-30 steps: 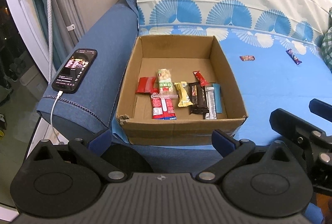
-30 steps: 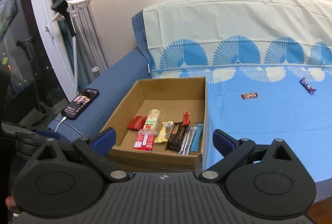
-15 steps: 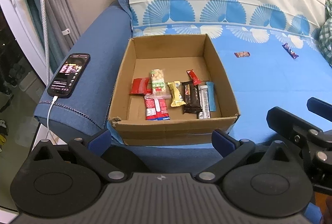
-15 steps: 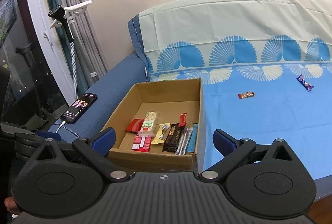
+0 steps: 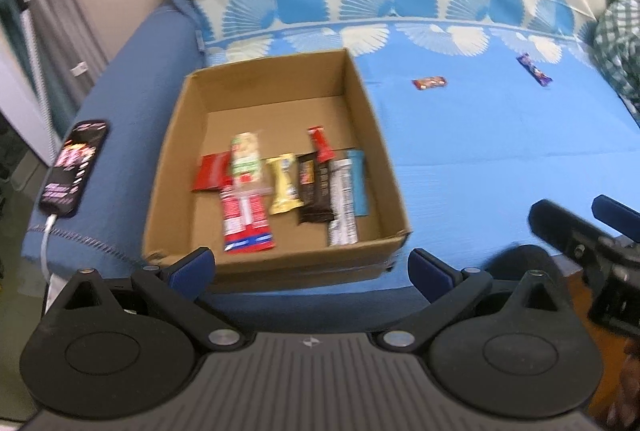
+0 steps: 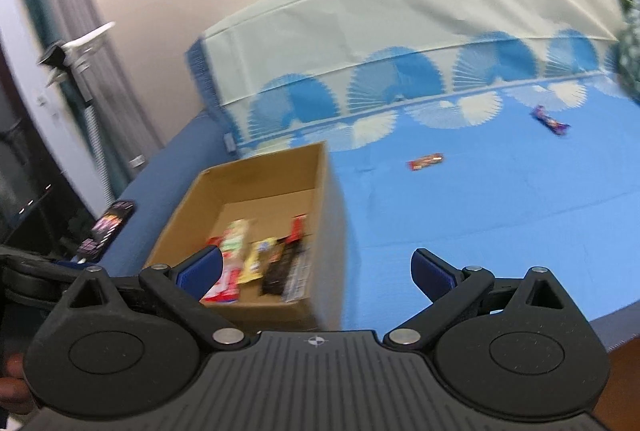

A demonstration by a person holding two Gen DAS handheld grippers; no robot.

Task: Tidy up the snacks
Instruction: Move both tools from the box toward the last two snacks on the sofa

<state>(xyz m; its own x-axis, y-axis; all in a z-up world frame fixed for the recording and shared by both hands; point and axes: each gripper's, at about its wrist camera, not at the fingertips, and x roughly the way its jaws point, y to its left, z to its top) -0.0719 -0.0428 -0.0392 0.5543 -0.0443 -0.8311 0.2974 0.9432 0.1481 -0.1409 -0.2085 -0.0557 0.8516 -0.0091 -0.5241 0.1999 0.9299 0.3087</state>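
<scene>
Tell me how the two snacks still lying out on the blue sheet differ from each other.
The orange-red snack lies nearer the cardboard box; the purple snack lies farther right, closer to the fan-patterned border. The orange-red snack sits nearly level across the right wrist view, while the purple snack runs diagonally. Their wrapper colours differ. Both are small wrapped bars, lying flat, outside the box, and untouched by either gripper.

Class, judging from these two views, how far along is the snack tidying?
Mostly done: a row of snack bars already lies in the cardboard box. In hand: nothing; the left gripper and right gripper are both open and empty. Left: the orange bar and the purple bar on the blue sheet.
</scene>
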